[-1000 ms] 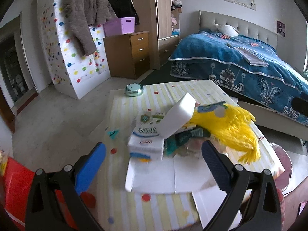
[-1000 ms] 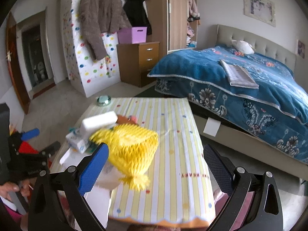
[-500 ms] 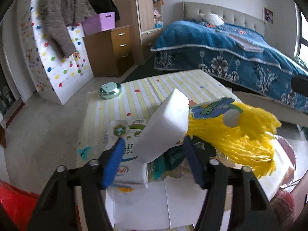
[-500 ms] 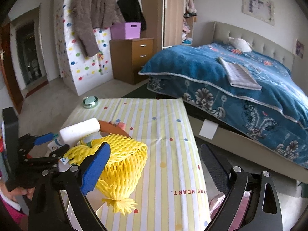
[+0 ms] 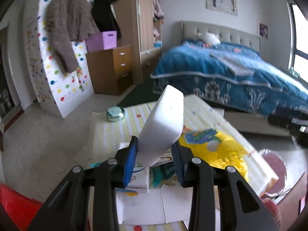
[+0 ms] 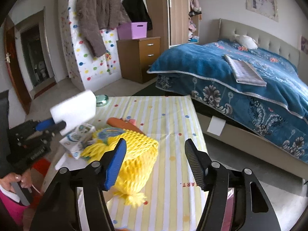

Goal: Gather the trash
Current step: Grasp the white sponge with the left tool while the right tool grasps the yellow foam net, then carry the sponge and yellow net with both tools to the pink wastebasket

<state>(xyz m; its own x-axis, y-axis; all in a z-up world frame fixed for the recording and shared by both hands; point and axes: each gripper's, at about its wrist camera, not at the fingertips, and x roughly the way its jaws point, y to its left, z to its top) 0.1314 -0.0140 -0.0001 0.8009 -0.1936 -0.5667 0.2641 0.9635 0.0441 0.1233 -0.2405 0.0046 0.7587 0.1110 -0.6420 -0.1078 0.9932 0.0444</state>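
At the far left, low in the left wrist view, part of a red container [image 5: 13, 206] shows beside the desk [image 6: 173, 119]; whether it is the bin I cannot tell. Next comes the left claw [image 5: 155, 154], clamped on the lower end of a white foam block [image 5: 163, 123], which stands tilted up and clear of the pile. Since only one end is pinched, I would judge the block best carried slowly and kept from swinging, so that it does not lever out of the pads, and released only once it is over whatever receives the trash. Beneath it lie a printed tissue pack [image 6: 77, 138] and flattened white card [image 5: 142, 206]. Further right, the yellow foam net [image 6: 130, 152] rests on the striped cloth, and the right claw [image 6: 155, 163] hangs spread wide and empty above it, its blue pad close over the mesh. A plausible next pick is that net; gripping a bunched fold should hold better than a loose edge.
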